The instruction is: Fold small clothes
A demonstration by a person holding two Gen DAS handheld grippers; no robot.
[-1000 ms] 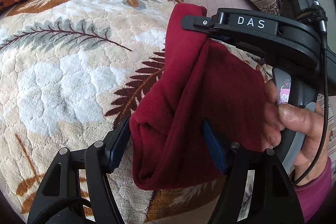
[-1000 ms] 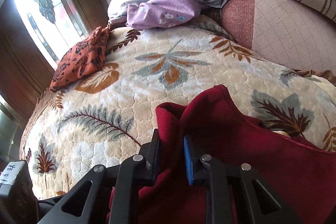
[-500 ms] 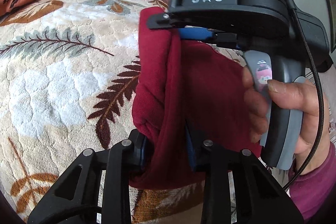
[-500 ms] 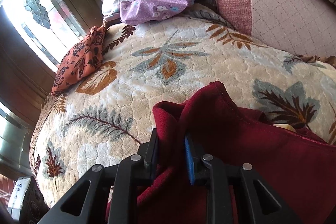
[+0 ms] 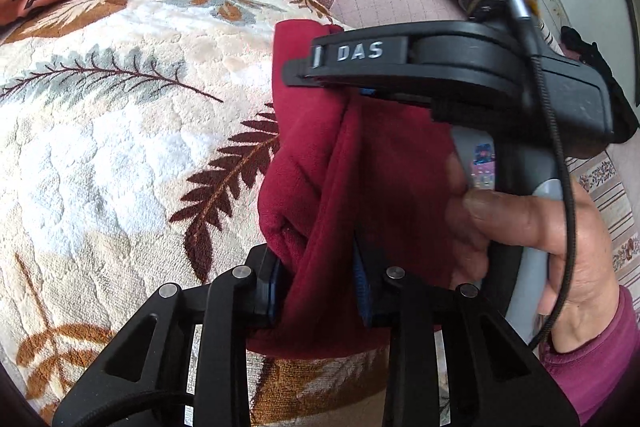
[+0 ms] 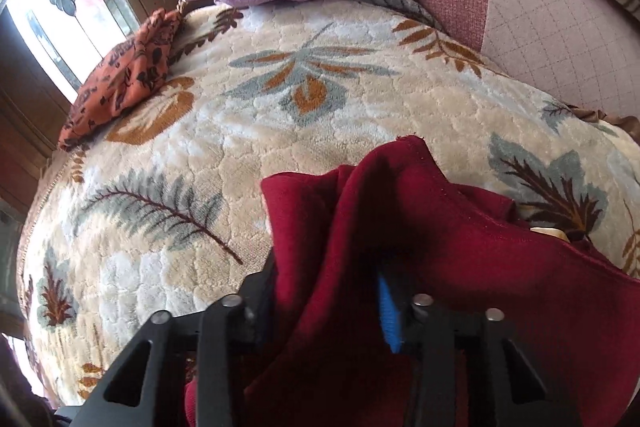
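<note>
Holding the dark red garment (image 5: 360, 167) off the leaf-patterned blanket (image 5: 120, 147), we have both grippers clamped on it. The left gripper (image 5: 320, 287) pinches a bunched fold between its pads, where its jaws have just closed. The right gripper (image 6: 324, 299), whose jaws have also just narrowed, grips an edge straight ahead of the left one, so the cloth's long axis runs between them. Only the left view shows our right hand (image 5: 552, 227); the right view shows cloth trailing rightward.
</note>
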